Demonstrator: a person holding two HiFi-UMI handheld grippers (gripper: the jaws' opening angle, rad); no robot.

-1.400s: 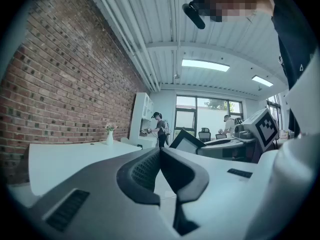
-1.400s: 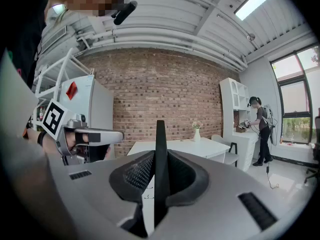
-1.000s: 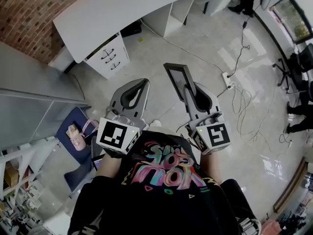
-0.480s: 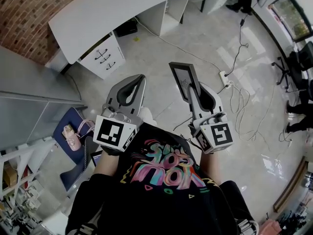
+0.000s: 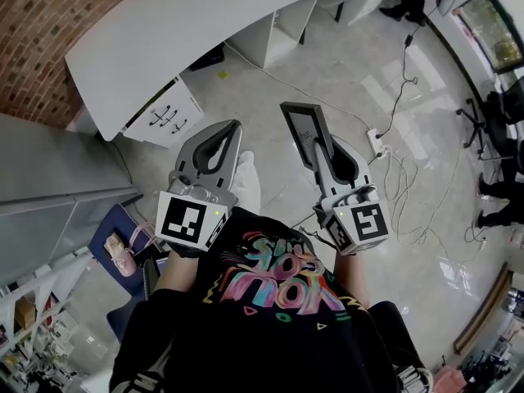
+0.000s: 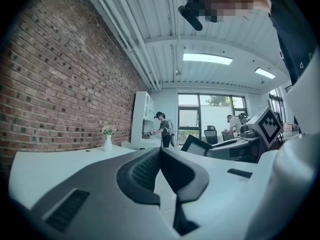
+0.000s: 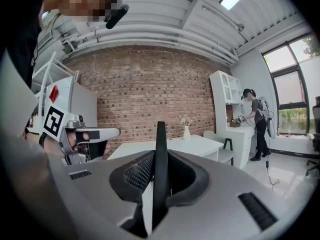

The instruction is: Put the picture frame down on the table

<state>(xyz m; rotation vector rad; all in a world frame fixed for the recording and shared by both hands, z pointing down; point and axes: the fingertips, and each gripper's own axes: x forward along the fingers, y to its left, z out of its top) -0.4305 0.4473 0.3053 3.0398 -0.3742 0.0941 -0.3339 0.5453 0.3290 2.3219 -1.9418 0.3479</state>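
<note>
The picture frame (image 5: pixel 300 126), dark-rimmed with a pale inside, sticks out ahead of my right gripper (image 5: pixel 321 144), which is shut on its lower end above the floor. In the right gripper view the frame (image 7: pixel 160 134) stands edge-on between the jaws. My left gripper (image 5: pixel 236 126) is shut and holds nothing; its tips meet (image 6: pixel 160 150). The long white table (image 5: pixel 188 31) lies ahead of both grippers, with a small vase (image 7: pixel 186 129) of flowers on it.
A white drawer cabinet (image 5: pixel 160 113) stands under the table's left part. Cables and a power strip (image 5: pixel 378 142) lie on the floor to the right. A blue chair with a pink bag (image 5: pixel 123 248) is at the left. Two people (image 6: pixel 163 129) work at the far windows.
Both grippers have been carried forward toward the white table, which now sits nearer and larger in the head view. The frame stays in the right gripper's hold.
</note>
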